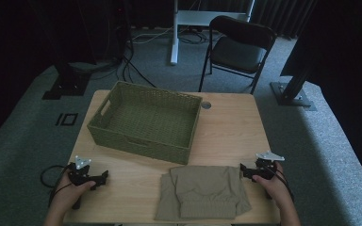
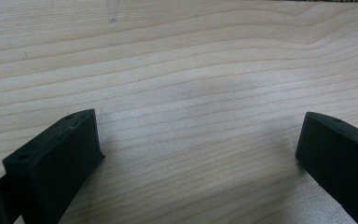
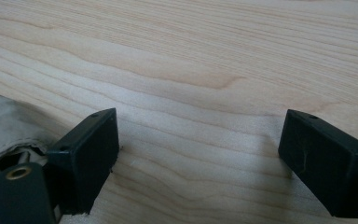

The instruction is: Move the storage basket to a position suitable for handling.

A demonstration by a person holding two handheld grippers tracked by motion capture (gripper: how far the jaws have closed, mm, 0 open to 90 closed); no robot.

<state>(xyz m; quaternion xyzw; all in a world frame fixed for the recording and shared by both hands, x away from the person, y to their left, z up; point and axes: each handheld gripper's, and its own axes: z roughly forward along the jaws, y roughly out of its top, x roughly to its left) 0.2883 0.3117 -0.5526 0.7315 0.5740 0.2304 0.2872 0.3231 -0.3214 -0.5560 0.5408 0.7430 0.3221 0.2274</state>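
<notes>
I see the folded sweater (image 1: 202, 192) at the table's (image 1: 231, 127) near edge, long side running left to right. My right gripper (image 1: 249, 172) rests just beside its right edge, jaws wide, empty; my left gripper (image 1: 99, 179) likewise, well left.

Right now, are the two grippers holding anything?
Left gripper: open, holding nothing, over bare table.
Right gripper: open, holding nothing, beside the folded sweater.

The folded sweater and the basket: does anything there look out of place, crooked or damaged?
Nothing stands out. The folded sweater lies flat at the table's near edge, only slightly askew. The woven basket stands upright behind it, at a slight angle, with nothing inside.
</notes>
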